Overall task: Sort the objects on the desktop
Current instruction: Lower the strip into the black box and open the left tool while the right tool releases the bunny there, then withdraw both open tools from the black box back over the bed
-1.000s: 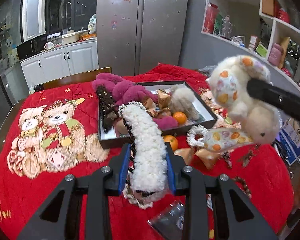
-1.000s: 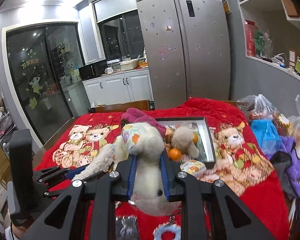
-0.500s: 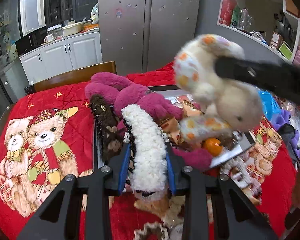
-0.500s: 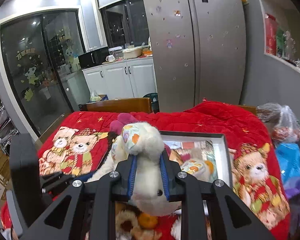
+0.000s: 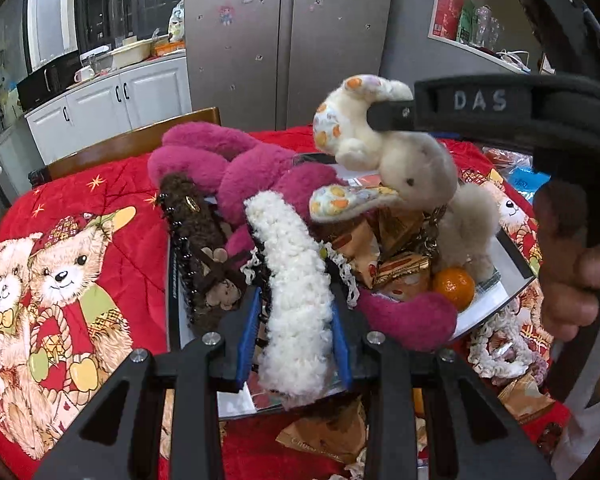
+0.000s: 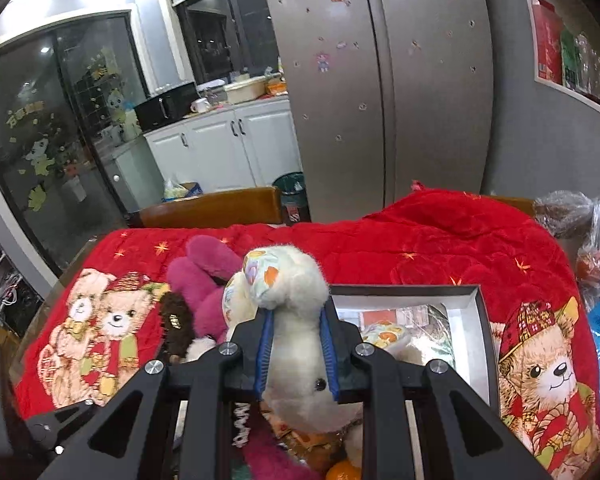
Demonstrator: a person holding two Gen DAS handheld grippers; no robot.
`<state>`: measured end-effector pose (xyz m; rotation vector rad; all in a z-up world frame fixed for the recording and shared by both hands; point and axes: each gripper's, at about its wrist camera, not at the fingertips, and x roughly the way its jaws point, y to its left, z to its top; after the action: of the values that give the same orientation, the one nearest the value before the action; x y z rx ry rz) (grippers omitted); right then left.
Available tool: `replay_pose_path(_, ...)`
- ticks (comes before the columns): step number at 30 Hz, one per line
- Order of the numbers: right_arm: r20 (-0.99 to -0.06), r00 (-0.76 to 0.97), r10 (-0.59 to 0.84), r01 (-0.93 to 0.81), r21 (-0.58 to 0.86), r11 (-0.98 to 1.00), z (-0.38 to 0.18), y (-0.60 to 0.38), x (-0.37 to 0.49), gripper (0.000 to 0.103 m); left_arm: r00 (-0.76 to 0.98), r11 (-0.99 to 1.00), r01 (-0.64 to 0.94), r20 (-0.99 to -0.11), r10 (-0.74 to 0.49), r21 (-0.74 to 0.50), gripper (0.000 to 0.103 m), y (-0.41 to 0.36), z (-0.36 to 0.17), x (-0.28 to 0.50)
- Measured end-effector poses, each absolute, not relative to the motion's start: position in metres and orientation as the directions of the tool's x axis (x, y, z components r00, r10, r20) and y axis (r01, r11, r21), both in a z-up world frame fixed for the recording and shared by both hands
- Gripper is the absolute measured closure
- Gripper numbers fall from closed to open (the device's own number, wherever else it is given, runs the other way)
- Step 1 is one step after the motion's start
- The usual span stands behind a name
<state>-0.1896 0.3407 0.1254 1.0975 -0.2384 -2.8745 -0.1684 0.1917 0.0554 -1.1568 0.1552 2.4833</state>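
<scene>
Left gripper [image 5: 296, 336]: closed on the white fuzzy hair clip [image 5: 294, 300], over the tray's [image 5: 518, 268] near edge.
Right gripper [image 6: 296, 354]: pinching the cream plush rabbit [image 6: 296, 320], held above the tray.
Tray: holds a magenta plush [image 5: 236, 168], brown hair clip [image 5: 198, 232], orange [image 5: 454, 288].

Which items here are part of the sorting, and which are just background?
In the job: white fluffy hair clip in left gripper; cream plush bunny in right gripper; black tray.
Lying about: refrigerator; red bear blanket; wooden chair.
</scene>
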Motion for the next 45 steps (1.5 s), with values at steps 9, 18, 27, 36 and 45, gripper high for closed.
replay_pose_path(9, -0.692, -0.715, -0.098, -0.008, 0.148, -0.989, 0.106, 0.342, -0.196, 0.073, -0.588, -0.914, -0.405, -0.758, 0.283, -0.026, 0.07, 0.201, 0.046, -0.165)
replay_pose_path(18, -0.649, -0.758, -0.068, -0.022, 0.13, -0.991, 0.125, 0.344, -0.18, 0.035, -0.636, -0.932, -0.36, -0.723, 0.27, -0.032, 0.018, 0.193, 0.062, -0.156)
replay_pose_path(27, -0.626, -0.777, -0.072, 0.007, 0.106, -0.994, 0.139, 0.336, -0.169, 0.027, -0.667, -0.928, -0.37, -0.705, 0.241, 0.032, 0.012, 0.197, 0.075, -0.147)
replay_pose_path(36, -0.61, -0.788, -0.082, 0.006, 0.126, -0.992, 0.157, 0.339, -0.153, 0.026, -0.681, -0.935, -0.352, -0.692, 0.237, 0.026, 0.012, 0.19, 0.094, -0.137)
replay_pose_path(45, -0.544, -0.836, -0.07, 0.037, 0.071, -0.997, 0.203, 0.319, -0.077, 0.024, -0.694, -0.933, -0.349, -0.646, 0.318, -0.085, 0.009, 0.165, 0.153, -0.078)
